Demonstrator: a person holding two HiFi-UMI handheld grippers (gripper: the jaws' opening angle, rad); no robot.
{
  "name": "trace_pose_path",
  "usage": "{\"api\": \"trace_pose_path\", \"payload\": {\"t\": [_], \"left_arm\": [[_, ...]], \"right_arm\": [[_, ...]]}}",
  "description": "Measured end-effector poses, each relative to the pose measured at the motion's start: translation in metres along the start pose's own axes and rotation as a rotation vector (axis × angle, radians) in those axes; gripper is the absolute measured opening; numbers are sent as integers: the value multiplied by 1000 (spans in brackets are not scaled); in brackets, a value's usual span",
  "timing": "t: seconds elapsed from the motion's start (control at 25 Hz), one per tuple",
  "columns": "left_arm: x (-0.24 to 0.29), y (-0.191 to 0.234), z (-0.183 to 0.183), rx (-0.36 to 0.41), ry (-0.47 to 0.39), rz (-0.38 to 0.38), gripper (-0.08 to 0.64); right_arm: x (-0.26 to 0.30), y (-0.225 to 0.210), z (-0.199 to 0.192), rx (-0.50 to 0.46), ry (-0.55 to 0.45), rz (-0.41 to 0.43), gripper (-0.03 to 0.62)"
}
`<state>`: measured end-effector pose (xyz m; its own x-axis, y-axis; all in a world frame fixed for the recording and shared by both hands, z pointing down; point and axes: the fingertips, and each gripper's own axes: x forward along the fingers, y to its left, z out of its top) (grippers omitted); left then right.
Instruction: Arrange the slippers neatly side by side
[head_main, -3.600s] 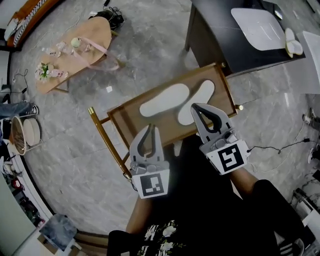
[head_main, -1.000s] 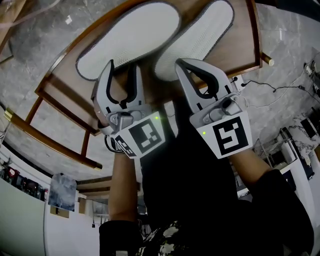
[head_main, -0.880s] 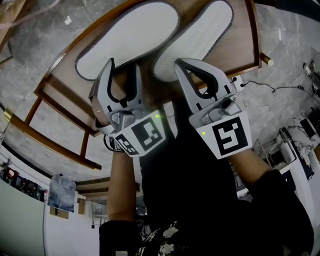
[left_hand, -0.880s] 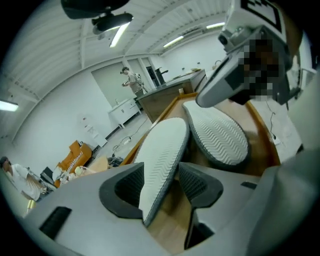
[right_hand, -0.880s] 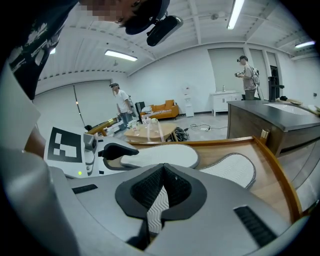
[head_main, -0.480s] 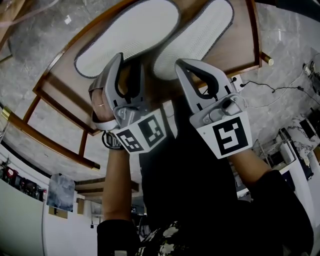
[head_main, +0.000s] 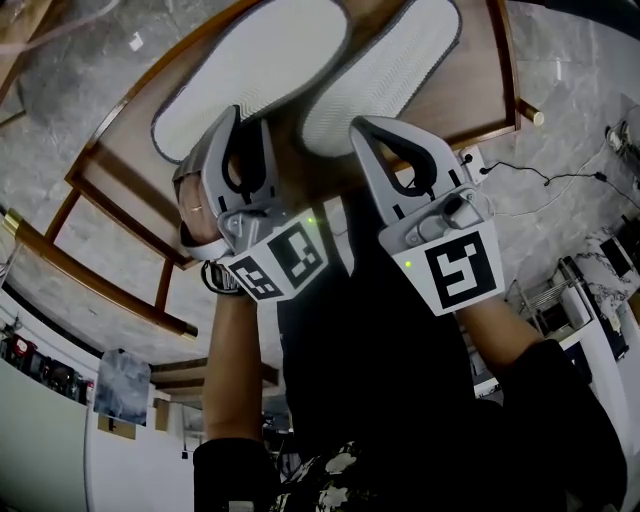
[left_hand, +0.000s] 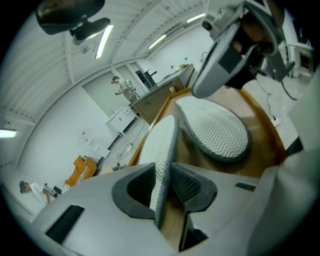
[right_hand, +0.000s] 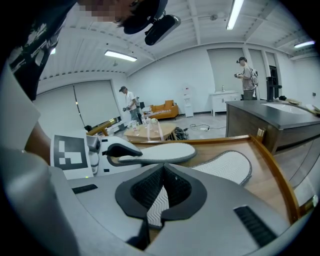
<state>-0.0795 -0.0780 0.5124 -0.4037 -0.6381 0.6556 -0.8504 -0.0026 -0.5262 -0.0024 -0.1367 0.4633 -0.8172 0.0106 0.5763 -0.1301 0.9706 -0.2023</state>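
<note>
The right gripper (right_hand: 163, 180) has its jaws pressed together at the tips, over the heel of the right slipper (right_hand: 225, 167). I cannot tell whether they touch it. That slipper lies flat on the wooden table (head_main: 485, 95), zigzag sole up and toe pointing away.

Just to its left, the left gripper (left_hand: 162, 185) has just been closing its jaws. The pads now clamp the heel edge of the left slipper (left_hand: 162, 145), which sits between them. This slipper is also sole up, and in the right gripper view its heel end looks lifted a little off the table. The two slippers lie just beside each other, heels nearest the person.

Past the table's raised rim is grey marble floor (head_main: 60, 110). Farther off stand a dark counter (right_hand: 270, 112), a person (right_hand: 246, 70) behind it, and a low table (right_hand: 150, 132) with an orange sofa (right_hand: 165, 109) beyond.
</note>
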Motion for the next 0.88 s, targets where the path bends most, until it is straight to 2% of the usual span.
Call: {"api": "trace_pose_path", "payload": {"t": [0.24, 0.44, 0.52, 0.64, 0.72, 0.88], "left_arm": [[-30, 15, 20, -127, -33, 17, 39], [-49, 36, 31, -329, -49, 14, 34], [-55, 43, 31, -453, -48, 5, 34], [-59, 49, 16, -698, 1, -25, 34], [-59, 54, 7, -802, 16, -34, 34], [-59, 58, 2, -1043, -27, -71, 34]], "right_arm": [[-7, 2, 14, -18, -29, -2, -2], [-8, 13, 31, -59, -48, 26, -3], [-7, 15, 39, -75, -60, 34, -2], [-6, 21, 48, -94, -79, 48, -2], [-4, 26, 51, -99, -81, 59, -2], [-4, 30, 54, -105, -69, 70, -2]]}}
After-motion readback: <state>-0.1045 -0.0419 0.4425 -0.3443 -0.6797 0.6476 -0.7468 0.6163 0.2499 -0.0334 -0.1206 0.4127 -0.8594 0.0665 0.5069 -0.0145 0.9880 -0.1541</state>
